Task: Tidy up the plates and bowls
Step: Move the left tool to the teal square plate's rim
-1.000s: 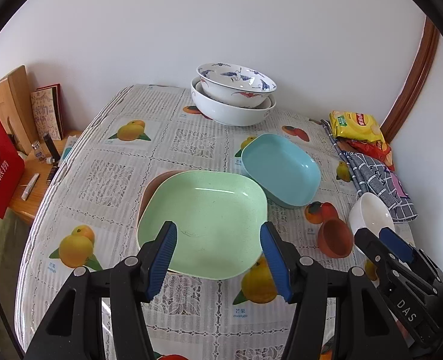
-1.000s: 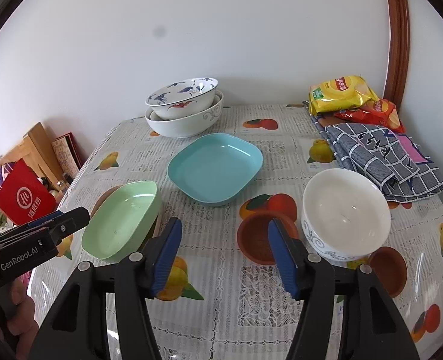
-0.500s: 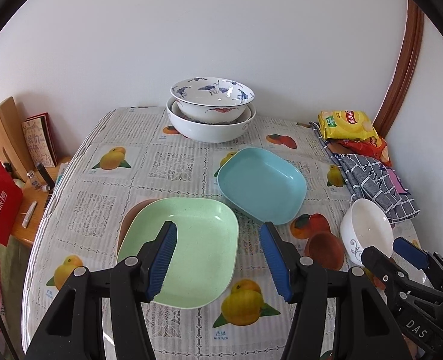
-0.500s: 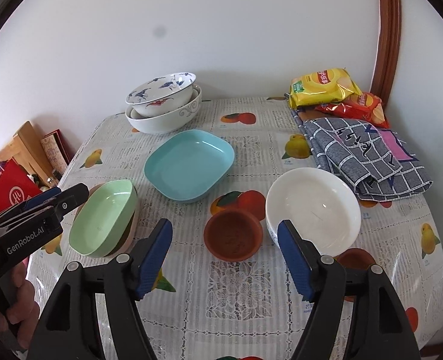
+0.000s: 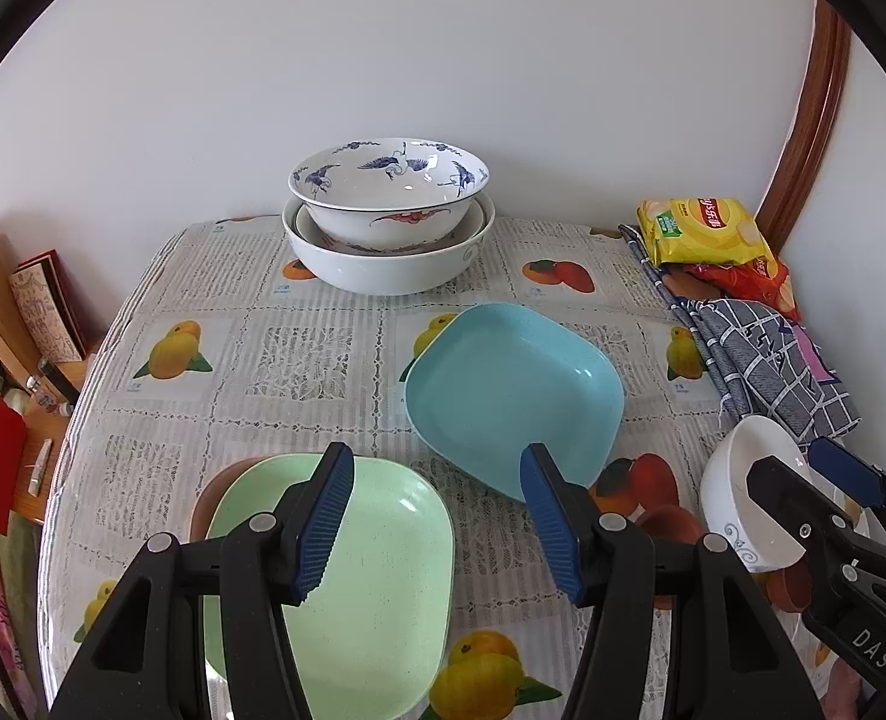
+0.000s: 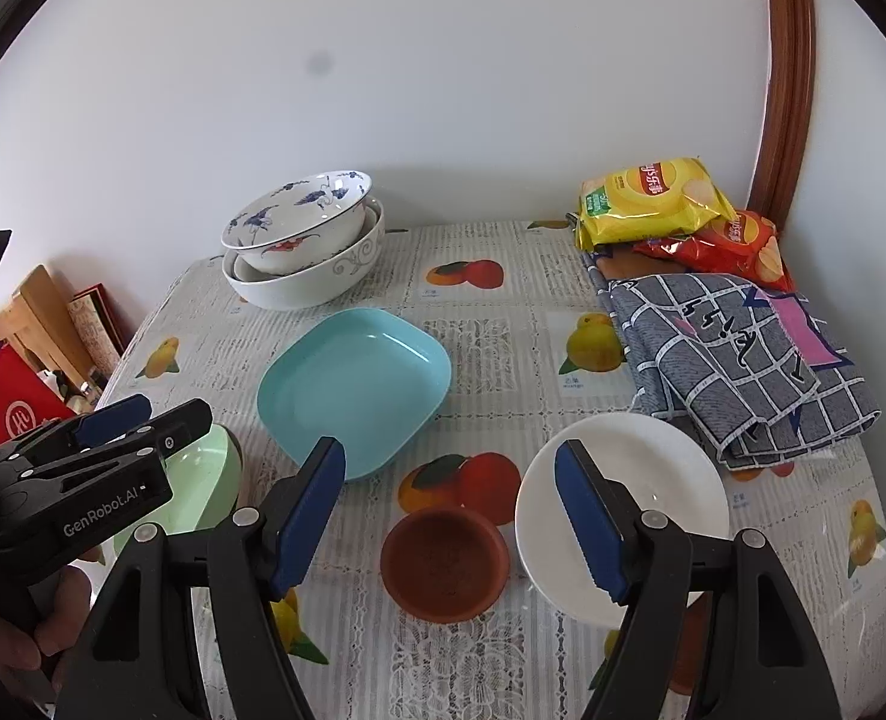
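A: Grippers?
B: Left gripper (image 5: pixel 437 519) jaws apart, nothing held, above the square pale-green plastic plate (image 5: pixel 377 576) near-left. Right gripper (image 6: pixel 450 516) also spread and empty, over the small round terracotta-brown bowl (image 6: pixel 446 564).
A: Other dishes?
B: Square turquoise plate (image 6: pixel 356 390) mid-table, plain white bowl (image 6: pixel 635 498) near-right, blue-patterned porcelain bowl (image 5: pixel 389 189) nested in a large white bowl (image 5: pixel 383 261) far back.

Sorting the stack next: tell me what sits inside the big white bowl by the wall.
A blue-patterned bowl is nested in the big white bowl, with another rim edge showing beneath it. Anything deeper in the stack is covered.
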`<move>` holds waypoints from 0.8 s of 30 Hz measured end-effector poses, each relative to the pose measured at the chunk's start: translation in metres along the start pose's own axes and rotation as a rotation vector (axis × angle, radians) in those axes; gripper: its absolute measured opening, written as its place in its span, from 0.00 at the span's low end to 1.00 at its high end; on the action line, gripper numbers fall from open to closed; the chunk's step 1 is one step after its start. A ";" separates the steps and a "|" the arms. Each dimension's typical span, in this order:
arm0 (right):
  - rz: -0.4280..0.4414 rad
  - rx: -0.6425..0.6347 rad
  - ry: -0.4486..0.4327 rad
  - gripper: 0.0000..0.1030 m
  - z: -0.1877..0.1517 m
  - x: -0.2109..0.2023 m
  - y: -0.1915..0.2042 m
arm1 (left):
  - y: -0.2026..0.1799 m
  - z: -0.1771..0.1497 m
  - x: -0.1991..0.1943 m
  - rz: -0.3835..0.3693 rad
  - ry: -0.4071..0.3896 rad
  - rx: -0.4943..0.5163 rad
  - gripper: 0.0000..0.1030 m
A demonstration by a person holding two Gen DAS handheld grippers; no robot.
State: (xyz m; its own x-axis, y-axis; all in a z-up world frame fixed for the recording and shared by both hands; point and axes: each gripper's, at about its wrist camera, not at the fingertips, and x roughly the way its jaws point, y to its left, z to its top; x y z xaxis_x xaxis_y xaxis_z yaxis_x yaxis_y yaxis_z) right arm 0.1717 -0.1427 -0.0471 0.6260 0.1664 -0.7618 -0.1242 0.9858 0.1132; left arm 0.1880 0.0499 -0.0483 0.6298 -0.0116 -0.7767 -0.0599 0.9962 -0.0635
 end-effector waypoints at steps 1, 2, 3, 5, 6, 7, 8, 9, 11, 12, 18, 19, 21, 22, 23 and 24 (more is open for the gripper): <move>0.000 -0.003 0.004 0.70 0.002 0.005 0.001 | 0.001 0.002 0.003 0.004 0.003 0.000 0.54; 0.002 -0.002 0.008 0.70 0.005 0.009 0.001 | 0.001 0.003 0.006 0.007 0.007 0.000 0.54; 0.004 0.002 0.012 0.70 0.007 0.014 0.001 | 0.004 0.005 0.009 0.008 0.011 -0.004 0.54; 0.011 0.010 0.019 0.70 0.010 0.023 0.002 | 0.007 0.007 0.018 0.004 0.027 -0.013 0.54; 0.011 0.009 0.022 0.70 0.012 0.027 0.003 | 0.008 0.008 0.022 -0.004 0.035 -0.015 0.54; 0.012 0.006 0.024 0.70 0.014 0.032 0.004 | 0.010 0.009 0.026 -0.007 0.041 -0.021 0.54; 0.014 0.001 0.024 0.70 0.015 0.036 0.005 | 0.012 0.010 0.030 -0.005 0.047 -0.030 0.54; 0.014 -0.004 0.026 0.70 0.016 0.040 0.006 | 0.013 0.011 0.033 -0.009 0.049 -0.036 0.54; 0.005 -0.011 0.040 0.70 0.019 0.049 0.008 | 0.014 0.013 0.039 -0.015 0.055 -0.046 0.54; 0.004 -0.014 0.045 0.70 0.020 0.054 0.008 | 0.015 0.015 0.042 -0.012 0.061 -0.049 0.54; -0.009 -0.028 0.074 0.70 0.025 0.078 0.010 | 0.019 0.021 0.061 -0.006 0.089 -0.069 0.54; -0.008 -0.029 0.076 0.70 0.026 0.081 0.011 | 0.020 0.021 0.065 -0.009 0.095 -0.071 0.54; -0.008 -0.037 0.076 0.70 0.027 0.086 0.013 | 0.021 0.022 0.071 -0.010 0.108 -0.071 0.54; -0.009 -0.043 0.076 0.69 0.028 0.088 0.013 | 0.022 0.022 0.074 -0.010 0.111 -0.074 0.54; -0.011 -0.048 0.076 0.69 0.028 0.091 0.014 | 0.022 0.022 0.076 -0.014 0.112 -0.076 0.54; -0.014 -0.052 0.077 0.68 0.029 0.093 0.015 | 0.023 0.023 0.078 -0.018 0.112 -0.079 0.54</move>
State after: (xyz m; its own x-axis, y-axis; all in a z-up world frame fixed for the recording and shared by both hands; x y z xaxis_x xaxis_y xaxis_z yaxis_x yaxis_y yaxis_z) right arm 0.2506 -0.1119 -0.0979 0.5671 0.1486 -0.8101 -0.1572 0.9850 0.0707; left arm 0.2532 0.0735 -0.0961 0.5408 -0.0438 -0.8400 -0.1127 0.9859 -0.1239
